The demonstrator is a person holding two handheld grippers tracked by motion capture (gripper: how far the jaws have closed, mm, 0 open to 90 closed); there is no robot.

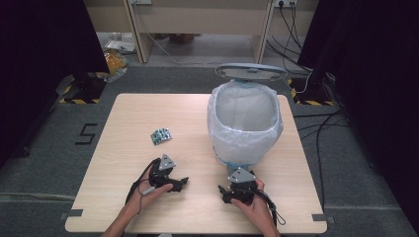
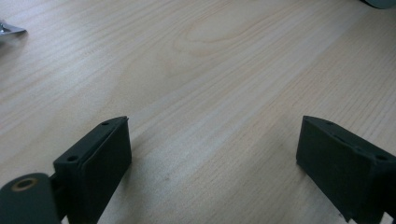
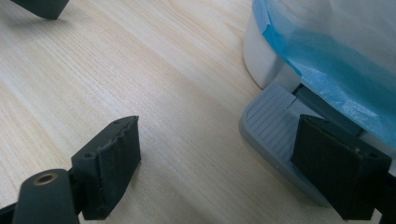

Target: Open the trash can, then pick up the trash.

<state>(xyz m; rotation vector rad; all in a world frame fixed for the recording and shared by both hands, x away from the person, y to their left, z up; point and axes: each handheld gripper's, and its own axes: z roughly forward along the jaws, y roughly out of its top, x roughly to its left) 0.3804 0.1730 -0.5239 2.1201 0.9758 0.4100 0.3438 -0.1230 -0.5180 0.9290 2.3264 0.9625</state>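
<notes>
A white pedal bin (image 1: 245, 129) lined with a white bag stands on the right half of the table, its grey lid (image 1: 250, 72) raised. A small green-and-white blister pack (image 1: 161, 136) lies left of it. My left gripper (image 1: 174, 177) rests near the front edge, open over bare wood (image 2: 212, 140); the pack's silver corner (image 2: 9, 29) peeks in at the far left. My right gripper (image 1: 236, 183) sits just in front of the bin, open (image 3: 217, 140), its right jaw over the grey foot pedal (image 3: 273, 128). Blue bag liner (image 3: 327, 60) hangs above the pedal.
The light wooden table (image 1: 138, 108) has bare room across its left and back. A tip of the other gripper's jaw (image 3: 42, 7) shows at the top left of the right gripper view. Dark curtains, cables and a desk stand beyond the table.
</notes>
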